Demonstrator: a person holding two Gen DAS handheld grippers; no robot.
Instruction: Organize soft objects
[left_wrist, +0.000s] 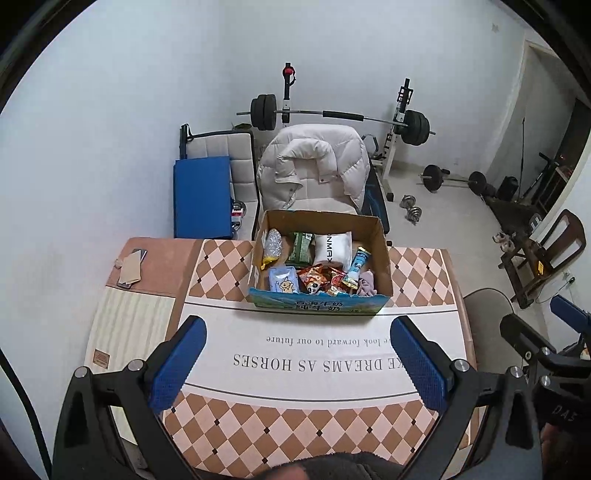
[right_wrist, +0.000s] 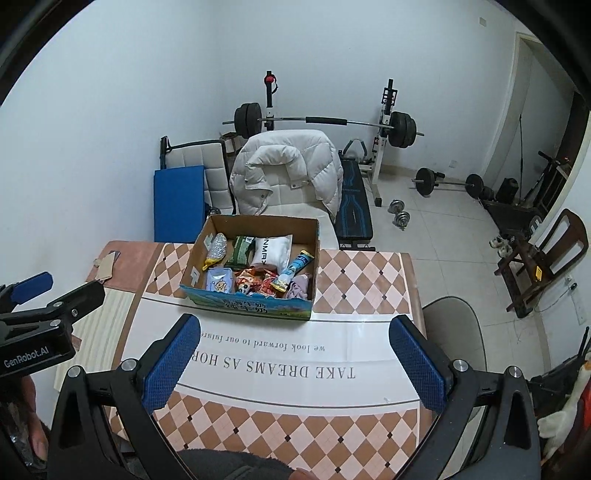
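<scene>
A cardboard box (left_wrist: 384, 258) stands at the far side of the table (left_wrist: 295, 354); it also shows in the right wrist view (right_wrist: 314, 254). Inside lie a white pillow pack (left_wrist: 330, 248), a green packet (left_wrist: 300, 247), a silver bag (left_wrist: 272, 243), a blue tissue pack (left_wrist: 283, 280), red snack packets (left_wrist: 317, 280), a blue tube (left_wrist: 357, 264) and a pink cloth (left_wrist: 365, 286). My left gripper (left_wrist: 297, 363) is open and empty above the tablecloth, short of the box. My right gripper (right_wrist: 295, 363) is open and empty too, beside it.
A chair with a white puffer jacket (left_wrist: 314, 166) stands behind the table. A phone and cardboard scrap (left_wrist: 131, 267) lie at the table's far left. A barbell rack (left_wrist: 340, 116), dumbbells and a wooden chair (left_wrist: 543, 254) stand on the floor beyond.
</scene>
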